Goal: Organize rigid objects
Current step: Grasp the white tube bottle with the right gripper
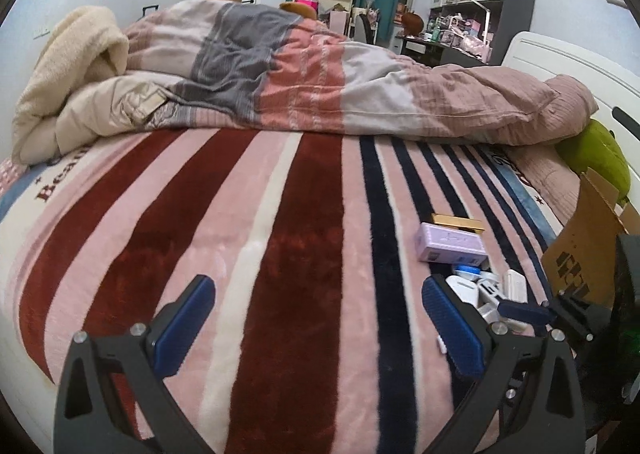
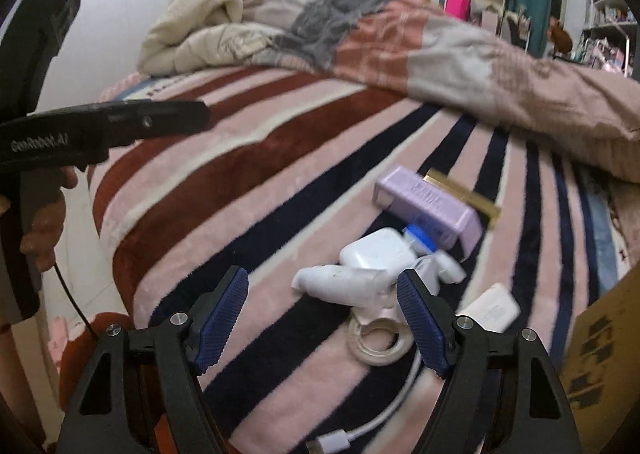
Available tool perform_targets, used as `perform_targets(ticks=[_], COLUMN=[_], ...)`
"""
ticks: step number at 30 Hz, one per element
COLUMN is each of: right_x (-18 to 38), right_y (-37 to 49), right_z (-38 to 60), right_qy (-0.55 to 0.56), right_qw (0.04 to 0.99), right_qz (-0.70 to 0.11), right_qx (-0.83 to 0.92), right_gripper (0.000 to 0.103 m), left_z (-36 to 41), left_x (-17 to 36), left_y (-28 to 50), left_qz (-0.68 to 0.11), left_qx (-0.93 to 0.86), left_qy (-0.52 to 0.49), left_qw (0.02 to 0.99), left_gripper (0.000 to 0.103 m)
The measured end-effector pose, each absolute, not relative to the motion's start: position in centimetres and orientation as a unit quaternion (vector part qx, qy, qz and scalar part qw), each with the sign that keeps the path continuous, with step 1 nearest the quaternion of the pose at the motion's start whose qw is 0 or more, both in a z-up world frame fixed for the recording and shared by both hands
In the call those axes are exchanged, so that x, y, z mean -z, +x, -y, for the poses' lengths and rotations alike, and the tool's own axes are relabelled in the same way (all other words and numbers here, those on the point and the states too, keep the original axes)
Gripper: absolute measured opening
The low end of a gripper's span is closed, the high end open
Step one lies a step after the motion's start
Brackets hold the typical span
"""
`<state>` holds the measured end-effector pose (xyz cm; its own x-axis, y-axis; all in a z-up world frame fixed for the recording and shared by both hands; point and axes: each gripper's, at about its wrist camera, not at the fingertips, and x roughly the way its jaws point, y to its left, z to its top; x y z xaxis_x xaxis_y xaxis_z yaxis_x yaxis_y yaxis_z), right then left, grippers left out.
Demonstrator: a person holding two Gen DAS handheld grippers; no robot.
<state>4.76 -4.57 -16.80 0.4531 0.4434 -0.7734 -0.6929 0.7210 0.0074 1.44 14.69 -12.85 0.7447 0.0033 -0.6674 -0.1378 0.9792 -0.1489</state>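
Note:
A pile of small rigid items lies on the striped blanket [image 2: 280, 158]: a lilac box [image 2: 430, 206], a gold box [image 2: 468, 194] behind it, a white charger [image 2: 376, 252], a white tube [image 2: 340, 284], a blue-capped lens case [image 2: 418, 240], a white tape ring [image 2: 378, 342], a white flat case [image 2: 490, 312] and a white cable [image 2: 384, 418]. My right gripper [image 2: 322, 318] is open and empty, just short of the tube. My left gripper [image 1: 316, 318] is open and empty over bare blanket, left of the pile; the lilac box [image 1: 448, 246] shows to its right.
A cardboard box [image 2: 604, 354] stands at the right edge of the bed, also in the left wrist view [image 1: 580, 254]. A crumpled duvet [image 1: 320, 74] and cream blanket [image 1: 72, 54] fill the far half of the bed. A green plush [image 1: 596, 154] lies by the headboard.

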Motion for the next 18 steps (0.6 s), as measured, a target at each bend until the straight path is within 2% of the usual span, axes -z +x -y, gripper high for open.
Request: perform_targets(ticks=[4, 6, 7, 8, 15, 17, 18], right_x=[18.0, 18.5, 18.8, 19.1, 19.1, 19.1, 19.1], right_y=[5.2, 5.3, 5.6, 5.7, 4.7, 4.5, 4.5], right_z=[4.0, 3.7, 3.6, 3.6, 3.1, 3.3, 3.2], right_qy=[-0.158, -0.167, -0.170, -0.168, -0.217, -0.221, -0.224], right_qw=[0.832, 0.836, 0.838, 0.838, 0.827, 0.821, 0.820], right_qz=[-0.414, -0.416, -0.420, -0.425, -0.419, -0.420, -0.420], right_qx=[-0.334, -0.317, -0.305, -0.297, -0.306, -0.316, -0.317], right_gripper=[0.074, 0.069, 0.062, 0.061, 0.062, 0.069, 0.069], left_z=[-15.3, -15.3, -15.4, -15.5, -15.6, -15.5, -15.4], left_x=[13.6, 13.8, 13.9, 13.9, 14.1, 14.2, 14.2], left_y=[1.4, 1.2, 1.1, 1.0, 0.7, 0.8, 0.9], left_qz=[-0.359, -0.362, -0.362, -0.363, -0.369, -0.372, -0.372], left_qx=[-0.040, -0.042, -0.043, -0.043, -0.028, -0.016, -0.005], left_qy=[-0.105, -0.106, -0.106, -0.106, -0.110, -0.113, -0.113], left_qw=[0.926, 0.925, 0.925, 0.925, 0.922, 0.921, 0.921], left_gripper=[0.102, 0.102, 0.102, 0.102, 0.102, 0.102, 0.102])
